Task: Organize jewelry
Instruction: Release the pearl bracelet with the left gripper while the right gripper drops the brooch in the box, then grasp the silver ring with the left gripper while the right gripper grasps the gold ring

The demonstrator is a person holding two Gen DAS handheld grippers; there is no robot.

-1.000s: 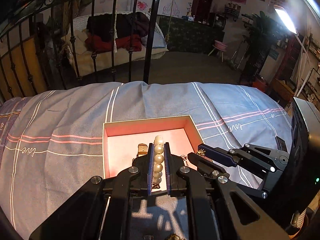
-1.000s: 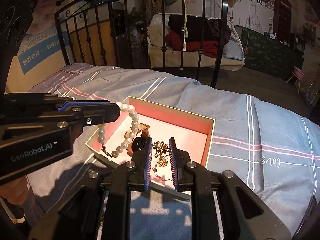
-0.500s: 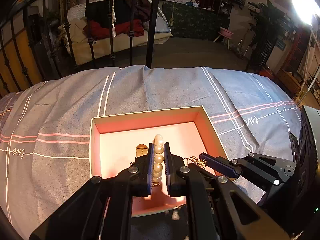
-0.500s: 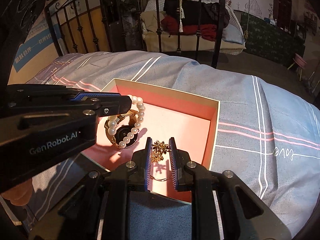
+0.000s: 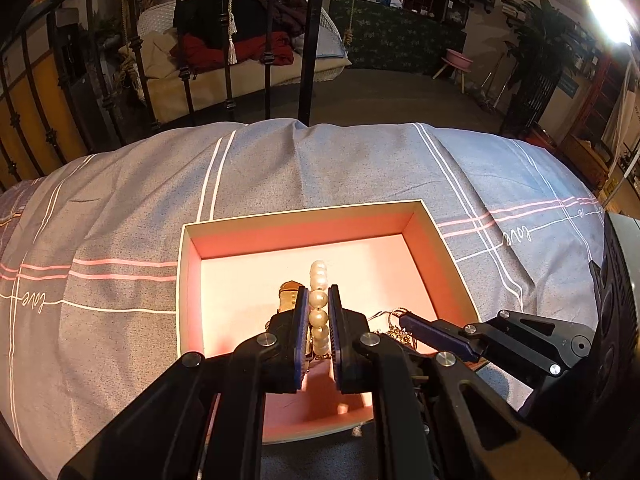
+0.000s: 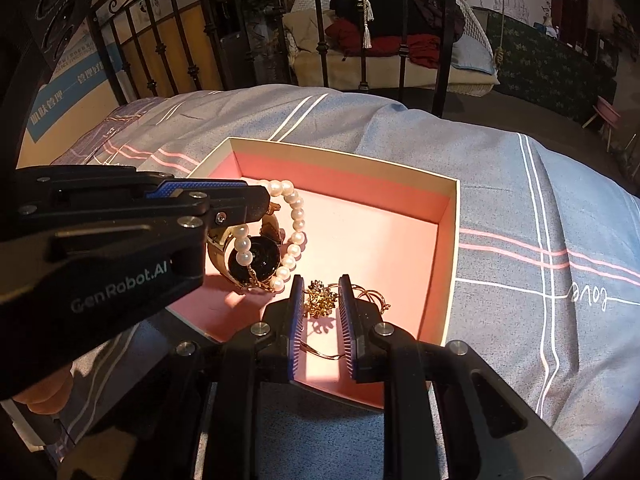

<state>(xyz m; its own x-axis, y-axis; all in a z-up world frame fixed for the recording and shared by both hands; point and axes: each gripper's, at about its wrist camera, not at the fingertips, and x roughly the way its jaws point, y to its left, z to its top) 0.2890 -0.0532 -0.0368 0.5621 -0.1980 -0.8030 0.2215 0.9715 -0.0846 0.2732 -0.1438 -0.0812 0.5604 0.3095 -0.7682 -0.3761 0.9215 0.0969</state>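
The left hand-held gripper [image 5: 318, 308] is clamped on a pearl bracelet [image 6: 290, 236], holding it inside the pink-lined box [image 6: 450, 240] on the bed [image 5: 320, 168], over a black-faced watch [image 6: 256, 258]. At the box's near edge, the right hand-held gripper [image 6: 320, 300] stands narrow around a gold brooch [image 6: 318, 298]; actual contact is unclear.

A lived-in room that mixes home and shop or studio. A bed with a grey-blue striped cover [image 5: 320, 168] and a black wrought-iron bed frame [image 5: 308, 40] fills the front. Beyond its far edge hangs a wicker swing seat [image 6: 472, 52] piled with red and dark clothes. Further back stand a green patterned sofa [image 5: 392, 40], a pink stool [image 5: 456, 60], a potted plant [image 5: 536, 52], shelves and wall posters.
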